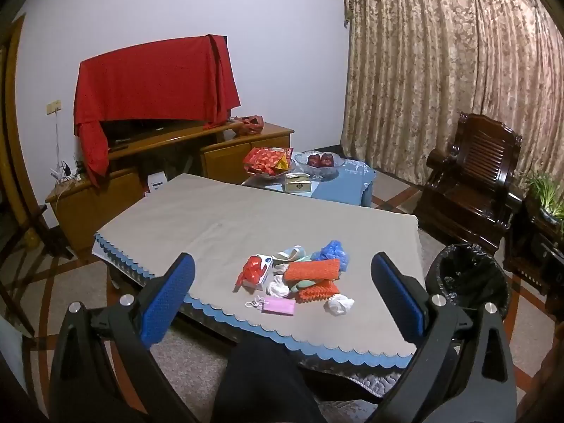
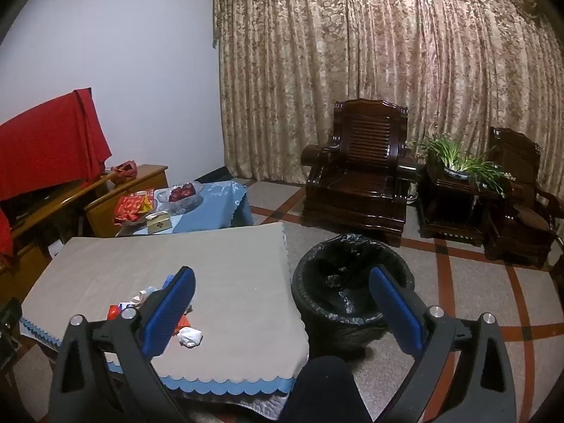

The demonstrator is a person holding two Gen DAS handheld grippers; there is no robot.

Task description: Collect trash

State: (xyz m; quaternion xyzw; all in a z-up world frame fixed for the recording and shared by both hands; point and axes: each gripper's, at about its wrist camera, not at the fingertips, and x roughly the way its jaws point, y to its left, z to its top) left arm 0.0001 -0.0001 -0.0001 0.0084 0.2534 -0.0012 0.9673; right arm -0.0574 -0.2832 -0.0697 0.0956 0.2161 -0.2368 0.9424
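A heap of trash lies near the front edge of the low table [image 1: 218, 218]: an orange foam net [image 1: 312, 269], a blue plastic bag [image 1: 331, 249], a red bow on a small box [image 1: 254, 270], a pink mask [image 1: 278, 306] and a crumpled white tissue [image 1: 340, 304]. My left gripper [image 1: 282, 289] hangs open above and short of the heap, holding nothing. A bin lined with a black bag [image 2: 352, 282] stands on the floor right of the table. My right gripper [image 2: 282, 296] is open and empty over the table's right edge; its left finger hides part of the heap, with the tissue [image 2: 190, 337] showing.
A second table with a blue cloth [image 1: 352, 176] holds a glass bowl of red fruit [image 1: 319, 162], snack packets and a small box. A wooden cabinet with a red-draped screen [image 1: 155, 81] stands behind. Dark wooden armchairs [image 2: 356, 176] and a potted plant [image 2: 454, 165] line the curtain.
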